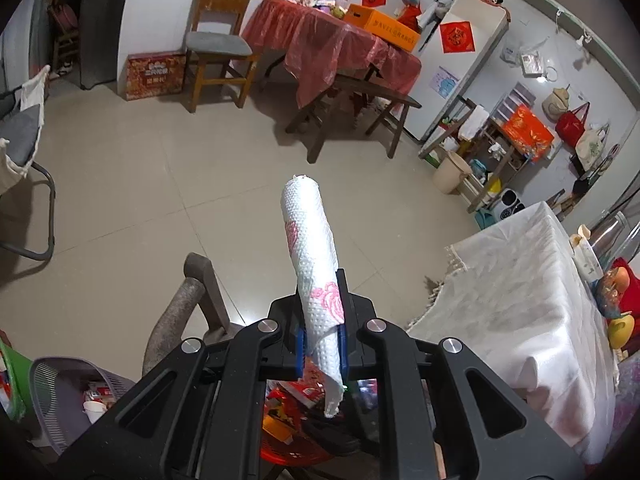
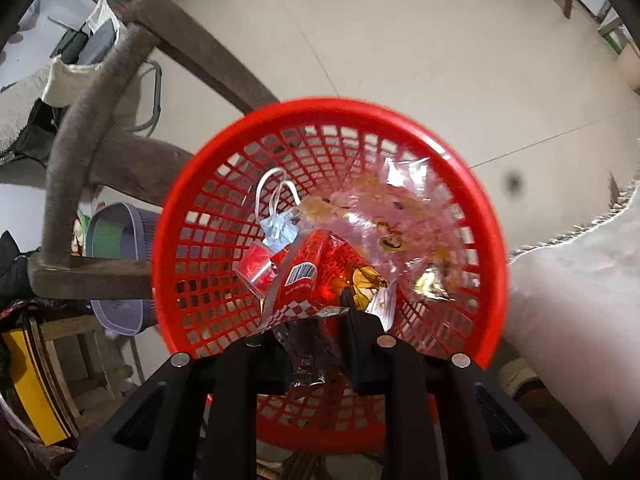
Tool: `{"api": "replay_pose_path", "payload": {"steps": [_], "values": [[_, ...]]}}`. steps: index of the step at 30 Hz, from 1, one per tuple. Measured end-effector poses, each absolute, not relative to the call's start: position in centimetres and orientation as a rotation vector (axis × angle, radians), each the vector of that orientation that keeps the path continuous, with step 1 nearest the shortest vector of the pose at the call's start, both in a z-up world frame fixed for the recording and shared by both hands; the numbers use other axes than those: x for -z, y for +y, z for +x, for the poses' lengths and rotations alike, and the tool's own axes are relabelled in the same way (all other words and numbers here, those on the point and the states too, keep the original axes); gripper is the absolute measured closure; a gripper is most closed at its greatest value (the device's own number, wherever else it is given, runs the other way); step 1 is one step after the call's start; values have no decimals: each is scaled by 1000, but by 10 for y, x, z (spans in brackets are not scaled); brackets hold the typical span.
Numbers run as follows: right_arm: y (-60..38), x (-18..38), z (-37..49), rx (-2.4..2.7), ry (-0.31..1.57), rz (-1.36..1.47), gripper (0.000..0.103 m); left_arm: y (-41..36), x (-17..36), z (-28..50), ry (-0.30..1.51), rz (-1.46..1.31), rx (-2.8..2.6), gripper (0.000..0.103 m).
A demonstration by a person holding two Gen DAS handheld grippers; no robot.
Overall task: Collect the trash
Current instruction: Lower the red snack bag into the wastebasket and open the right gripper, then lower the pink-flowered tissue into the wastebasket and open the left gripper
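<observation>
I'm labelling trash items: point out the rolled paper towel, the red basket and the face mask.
Paper towel (image 1: 308,232), left wrist view, mid-roll.
Red basket (image 2: 332,114), right wrist view, far rim.
Face mask (image 2: 278,232), right wrist view, blue fabric.

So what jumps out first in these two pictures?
A rolled paper towel with pink flowers sticks up, clamped in the left gripper. Below the right gripper, which pinches a red wrapper, a red basket holds wrappers and a blue mask.
</observation>
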State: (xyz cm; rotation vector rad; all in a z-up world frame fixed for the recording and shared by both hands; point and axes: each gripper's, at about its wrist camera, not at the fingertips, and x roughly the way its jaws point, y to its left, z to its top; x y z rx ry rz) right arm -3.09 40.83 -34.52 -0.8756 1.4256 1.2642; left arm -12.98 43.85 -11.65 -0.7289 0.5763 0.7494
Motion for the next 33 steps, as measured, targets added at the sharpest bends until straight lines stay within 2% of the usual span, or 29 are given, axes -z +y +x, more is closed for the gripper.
{"api": "replay_pose_path", "payload": {"steps": [5, 10, 13, 17, 20, 28, 33], "values": [[414, 372, -36, -1240, 1442, -953, 83, 439, 121, -126, 594, -725, -744, 88], [413, 368, -40, -1246, 1419, -970, 81, 439, 123, -122, 603, -723, -739, 88], [408, 362, -45, -1251, 1403, -972, 61, 436, 123, -121, 604, -719, -738, 88], [400, 344, -52, -1275, 1371, -972, 53, 433, 123, -119, 605, -718, -731, 88], [390, 322, -56, -1290, 1323, -957, 47, 431, 123, -117, 606, -711, -728, 88], [358, 257, -55, -1334, 1193, -922, 46, 430, 119, -117, 595, -695, -712, 88], [325, 177, -53, -1467, 1024, -888, 46, 433, 121, -117, 602, -717, -713, 88]]}}
